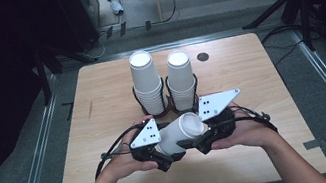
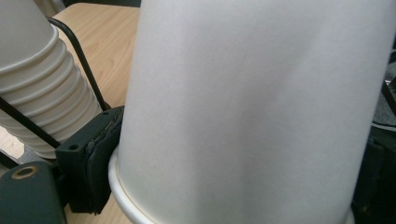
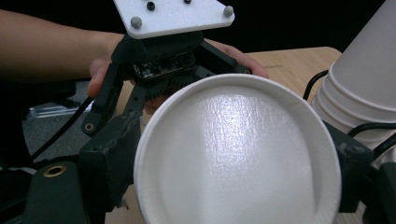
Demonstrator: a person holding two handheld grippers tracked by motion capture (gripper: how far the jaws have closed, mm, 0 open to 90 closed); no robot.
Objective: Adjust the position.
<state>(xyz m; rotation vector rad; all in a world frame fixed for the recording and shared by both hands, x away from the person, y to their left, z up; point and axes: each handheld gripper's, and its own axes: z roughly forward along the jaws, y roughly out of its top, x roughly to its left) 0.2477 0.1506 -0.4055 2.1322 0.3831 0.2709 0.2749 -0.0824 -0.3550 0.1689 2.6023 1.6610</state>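
Right gripper view: the right gripper (image 3: 233, 186) has its two black jaws set on either side of a white paper cup (image 3: 238, 154), pressing its base end. The left gripper (image 1: 159, 155) clamps the same cup near its rim — its pad (image 2: 100, 154) is tight against the wall. Held between both hands, the cup lies on its side above the table's (image 1: 102, 102) near edge, just in front of two cup stacks (image 1: 146, 81) in black wire holders (image 1: 168, 95) near the far edge.
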